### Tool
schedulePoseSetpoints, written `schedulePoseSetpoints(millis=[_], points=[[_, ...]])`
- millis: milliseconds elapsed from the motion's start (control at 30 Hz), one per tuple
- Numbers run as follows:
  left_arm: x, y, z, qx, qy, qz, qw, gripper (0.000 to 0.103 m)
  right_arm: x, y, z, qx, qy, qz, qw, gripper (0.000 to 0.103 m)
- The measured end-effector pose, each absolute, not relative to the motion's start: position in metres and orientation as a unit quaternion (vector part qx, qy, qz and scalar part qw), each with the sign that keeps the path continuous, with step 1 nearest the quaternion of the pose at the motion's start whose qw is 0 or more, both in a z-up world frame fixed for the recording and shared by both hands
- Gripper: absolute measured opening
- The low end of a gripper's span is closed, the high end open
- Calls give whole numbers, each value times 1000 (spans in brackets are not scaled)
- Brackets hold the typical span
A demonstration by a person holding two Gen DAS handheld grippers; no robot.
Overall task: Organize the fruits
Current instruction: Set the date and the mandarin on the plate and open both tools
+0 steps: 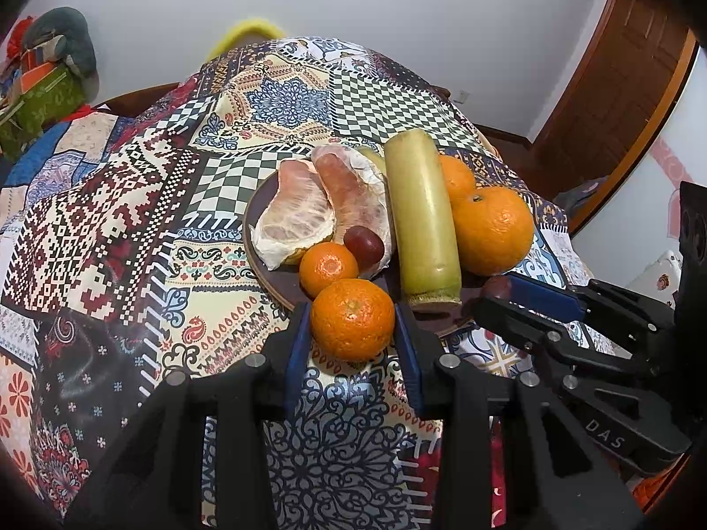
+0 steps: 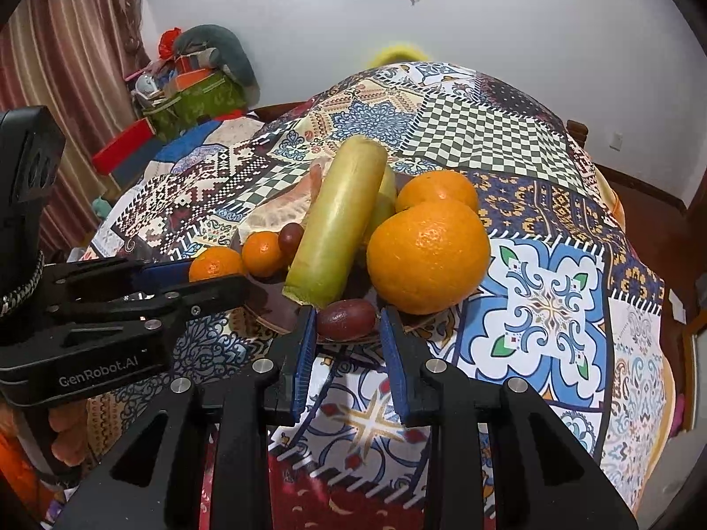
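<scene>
Left claw (image 1: 352, 322): mine, clenched on a mandarin (image 1: 352, 319); both blue pads press its sides.
Right claw (image 2: 347, 324): mine, spread apart around a date (image 2: 346, 319), pads clear of it on both sides.
Mandarin: sits at the near rim of the plate (image 1: 256, 260), partly over the cloth (image 1: 132, 203); in the right view it shows between the left claw's tips (image 2: 215, 263).
Date: dark red, lying at the plate's near edge, just below the cane's cut end; in the left view it peeks out beside the right claw's blue pad (image 1: 498, 287).
Plate: dark, round, crowded with fruit.
Cane (image 1: 422, 221): pale green stalk lying across the plate's middle, cut end toward me.
Pomelo (image 1: 327, 203): two peeled segments, left of the cane.
Small mandarin (image 1: 328, 266): just behind the gripped one, touching or nearly so.
Second date (image 1: 363, 243): resting against the pomelo, beside the small mandarin.
Oranges: a large one (image 1: 492, 229) right of the cane, another (image 1: 457, 174) behind it.
Cloth: patchwork pattern covering the table.
</scene>
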State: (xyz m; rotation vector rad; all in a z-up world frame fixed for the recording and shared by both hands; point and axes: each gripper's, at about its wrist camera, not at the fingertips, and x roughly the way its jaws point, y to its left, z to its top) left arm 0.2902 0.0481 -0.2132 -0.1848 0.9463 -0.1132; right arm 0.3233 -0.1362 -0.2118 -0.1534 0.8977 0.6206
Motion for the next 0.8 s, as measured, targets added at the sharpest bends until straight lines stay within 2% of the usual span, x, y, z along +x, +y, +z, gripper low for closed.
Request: schedulePoseSetpoints(millis=[333, 500, 800], points=[[293, 45, -213, -78, 450, -54, 888, 37, 327, -136, -219, -79, 441, 286, 847, 28], [288, 45, -211, -74, 449, -52, 889, 37, 328, -140, -217, -68, 440, 281, 850, 39], [261, 49, -181, -80, 419, -47, 903, 37, 309, -148, -189, -65, 415, 288, 861, 39]])
